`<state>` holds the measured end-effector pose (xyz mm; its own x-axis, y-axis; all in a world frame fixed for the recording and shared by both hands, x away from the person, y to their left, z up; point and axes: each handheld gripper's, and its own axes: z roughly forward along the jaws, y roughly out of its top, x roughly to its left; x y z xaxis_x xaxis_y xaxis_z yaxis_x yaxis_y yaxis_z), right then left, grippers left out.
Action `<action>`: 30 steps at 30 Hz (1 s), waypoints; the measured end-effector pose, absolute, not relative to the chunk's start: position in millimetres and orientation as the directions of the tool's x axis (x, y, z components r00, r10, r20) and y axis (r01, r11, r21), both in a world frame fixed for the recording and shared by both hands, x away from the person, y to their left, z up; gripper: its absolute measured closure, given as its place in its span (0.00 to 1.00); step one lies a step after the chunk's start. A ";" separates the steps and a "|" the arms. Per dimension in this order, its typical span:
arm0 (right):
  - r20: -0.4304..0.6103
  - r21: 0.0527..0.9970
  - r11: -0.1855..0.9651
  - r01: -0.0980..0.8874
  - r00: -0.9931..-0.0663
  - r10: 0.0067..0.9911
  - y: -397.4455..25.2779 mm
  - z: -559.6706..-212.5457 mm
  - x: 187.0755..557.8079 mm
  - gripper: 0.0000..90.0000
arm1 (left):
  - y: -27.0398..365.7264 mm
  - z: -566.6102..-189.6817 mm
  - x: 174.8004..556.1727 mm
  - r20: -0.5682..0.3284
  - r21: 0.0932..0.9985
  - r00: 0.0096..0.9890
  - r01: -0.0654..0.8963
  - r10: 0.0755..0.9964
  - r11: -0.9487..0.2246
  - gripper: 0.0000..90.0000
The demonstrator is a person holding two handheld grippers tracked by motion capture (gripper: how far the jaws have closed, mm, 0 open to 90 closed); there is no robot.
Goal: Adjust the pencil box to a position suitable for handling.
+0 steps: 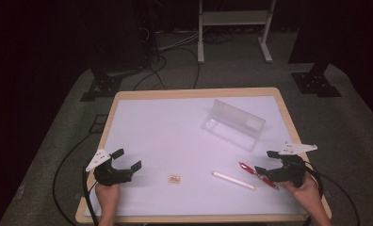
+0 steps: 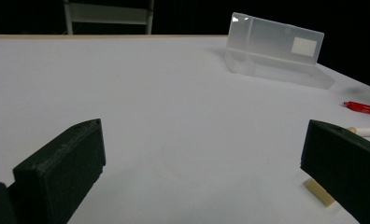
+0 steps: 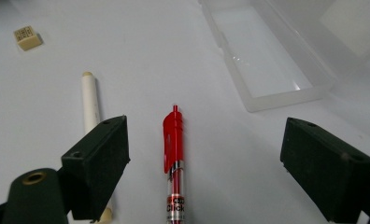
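A red pen (image 1: 258,173) (image 3: 174,158) lies flat on the white table, and my right gripper (image 1: 266,162) (image 3: 204,168) stands open over it with the pen between its jaws, untouched. A white stick (image 1: 233,180) (image 3: 90,105) lies just left of the pen. A small beige eraser (image 1: 174,178) (image 3: 28,38) (image 2: 319,192) rests near the front middle. An open clear plastic case (image 1: 233,124) (image 3: 267,56) (image 2: 274,49) sits at the back right, empty. My left gripper (image 1: 127,159) (image 2: 202,163) hovers open at the front left, holding nothing.
The white table top (image 1: 166,132) has a wooden rim. Dark stands, cables and a white frame (image 1: 234,21) occupy the floor beyond the far edge.
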<state>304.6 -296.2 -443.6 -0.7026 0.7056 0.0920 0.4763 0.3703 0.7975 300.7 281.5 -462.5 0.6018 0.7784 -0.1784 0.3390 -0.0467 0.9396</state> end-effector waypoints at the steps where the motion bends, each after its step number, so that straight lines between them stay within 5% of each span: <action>1: 0.089 0.795 0.377 0.476 -0.705 0.704 -295.6 -442.6 305.7 0.17 | 281.5 -462.5 300.7 -0.178 0.940 0.602 0.339 0.778 -0.047 0.00; 30: 0.070 0.754 0.457 0.472 -0.749 0.659 -266.2 -413.5 339.2 0.17 | 280.9 -462.7 301.1 -0.183 0.937 0.604 0.346 0.776 -0.049 0.00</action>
<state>339.2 -266.2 -413.5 -0.7491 0.6587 0.0704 0.4725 0.4568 0.7537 301.1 280.9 -462.7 0.6042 0.7756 -0.1827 0.3464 -0.0492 0.9368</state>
